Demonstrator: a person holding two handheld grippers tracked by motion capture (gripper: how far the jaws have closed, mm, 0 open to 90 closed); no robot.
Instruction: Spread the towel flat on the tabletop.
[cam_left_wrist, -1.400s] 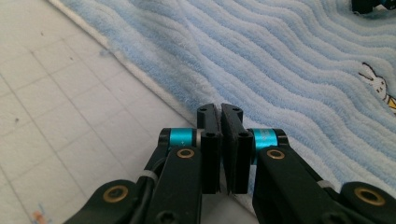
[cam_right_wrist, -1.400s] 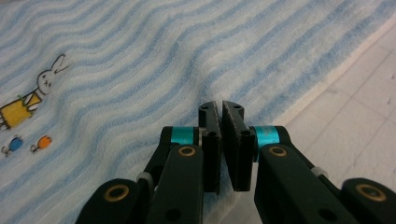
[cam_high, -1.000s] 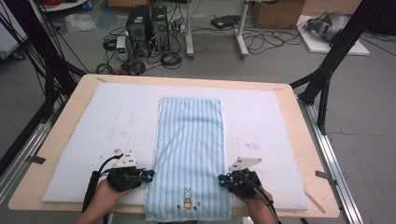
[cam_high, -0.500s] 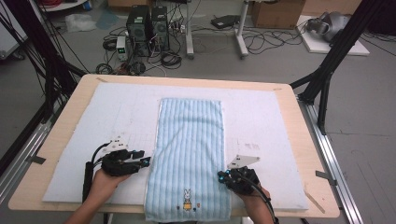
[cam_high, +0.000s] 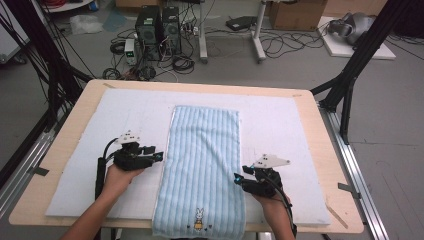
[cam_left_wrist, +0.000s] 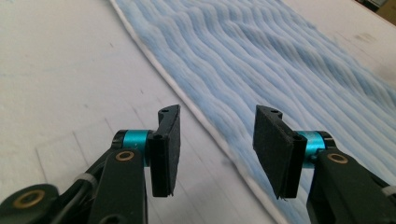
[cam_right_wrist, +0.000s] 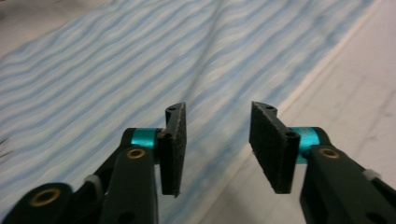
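A light blue striped towel (cam_high: 205, 160) lies flat and lengthwise on the white mat (cam_high: 100, 125). Its near end, with a small rabbit stitched on it, hangs over the table's front edge. My left gripper (cam_high: 159, 156) sits just off the towel's left edge. Its jaws have just been opening, and they frame the towel's white hem (cam_left_wrist: 218, 112) with nothing between them. My right gripper (cam_high: 237, 179) is at the towel's right edge. Its jaws have also just been opening, and they stand apart and empty (cam_right_wrist: 219, 108) over the towel (cam_right_wrist: 116, 70).
The mat covers most of the wooden table (cam_high: 75, 100). Black frame struts (cam_high: 350, 75) stand at the right and left sides. Beyond the far edge, computer towers (cam_high: 157, 30), cables and boxes sit on the floor.
Both grippers were shut at the towel's side edges and now stand open. The left hand has moved away from the person along the towel's left edge. The right hand has stayed in place.
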